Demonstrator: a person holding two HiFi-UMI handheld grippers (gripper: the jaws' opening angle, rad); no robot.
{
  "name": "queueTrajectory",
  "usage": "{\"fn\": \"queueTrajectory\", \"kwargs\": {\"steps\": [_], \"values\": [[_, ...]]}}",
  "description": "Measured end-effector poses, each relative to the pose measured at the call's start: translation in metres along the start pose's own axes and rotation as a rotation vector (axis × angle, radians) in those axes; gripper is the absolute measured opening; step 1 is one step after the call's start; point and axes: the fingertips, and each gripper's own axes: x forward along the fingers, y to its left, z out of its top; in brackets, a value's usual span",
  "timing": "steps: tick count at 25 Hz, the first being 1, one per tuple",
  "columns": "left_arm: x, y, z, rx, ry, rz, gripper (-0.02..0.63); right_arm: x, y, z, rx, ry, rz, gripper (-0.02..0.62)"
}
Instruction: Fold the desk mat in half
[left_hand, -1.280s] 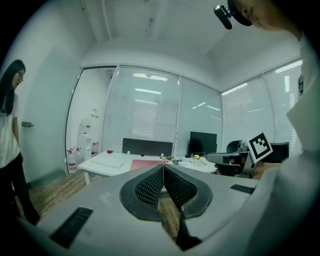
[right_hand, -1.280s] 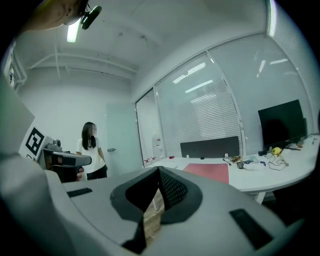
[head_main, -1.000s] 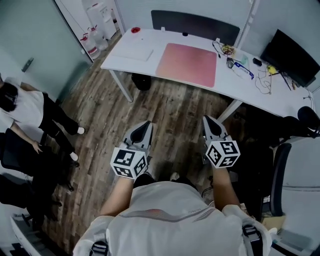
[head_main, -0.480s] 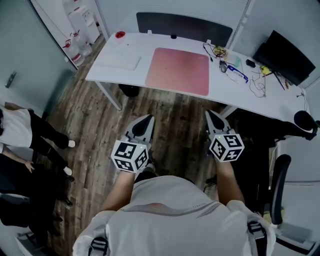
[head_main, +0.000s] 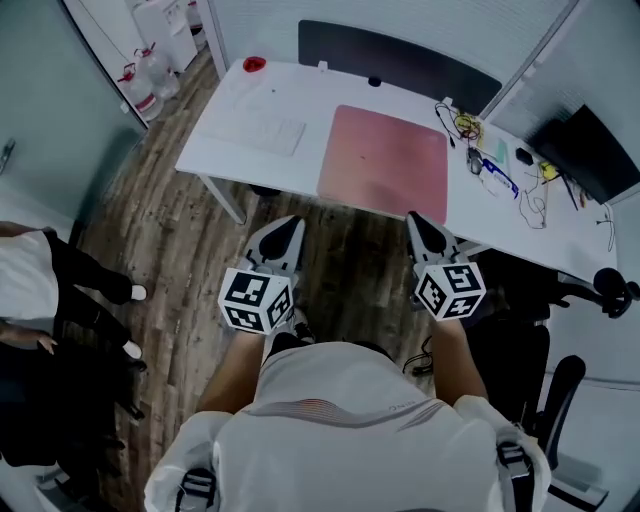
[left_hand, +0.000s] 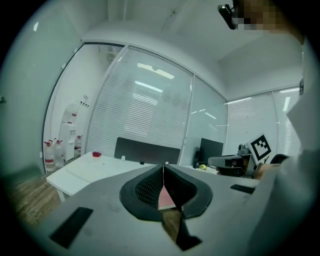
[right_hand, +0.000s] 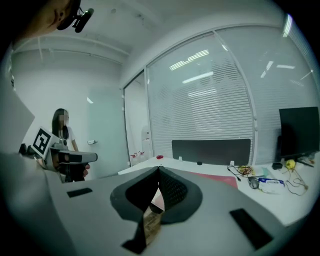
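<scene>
**Walk-up to tabletop nearly done; both grippers clenched and empty; mat untouched.**

Against the head view of a second ago, the tabletop (head_main: 232, 150) now sits nearer and larger, and the gap between it and the gripper tips has closed. I judge that the approach is almost finished but folding has not begun. The pink desk mat (head_main: 385, 165) lies flat and unfolded on the tabletop, reaching close to its near edge. Left gripper (head_main: 286, 230): the jaws meet at the tips with nothing between them, and its own view shows the mat only through the gap behind. Right gripper (head_main: 420, 224): the jaws are likewise pressed together and hold nothing. Both hang over the wooden floor (head_main: 180, 250), just short of the tabletop, and touch nothing. I judge that the jaws must open before either gripper can take a mat edge.
</scene>
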Motion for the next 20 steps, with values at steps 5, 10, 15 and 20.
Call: {"fn": "queueTrajectory", "kwargs": {"steps": [5, 10, 15, 20], "values": [[0.019, 0.046, -0.011, -0.017, 0.034, 0.003, 0.015, 0.053, 0.019, -0.003, -0.055, 0.058, 0.016, 0.052], [0.036, 0.067, -0.019, -0.042, 0.056, 0.017, 0.015, 0.086, 0.011, -0.012, -0.059, 0.109, 0.026, 0.052], [0.062, 0.081, -0.022, -0.051, 0.080, 0.067, 0.014, 0.107, -0.011, -0.012, -0.053, 0.108, 0.051, 0.052], [0.108, 0.056, -0.011, -0.002, 0.067, 0.114, 0.014, 0.109, -0.073, -0.009, -0.052, 0.091, 0.068, 0.052]]}}
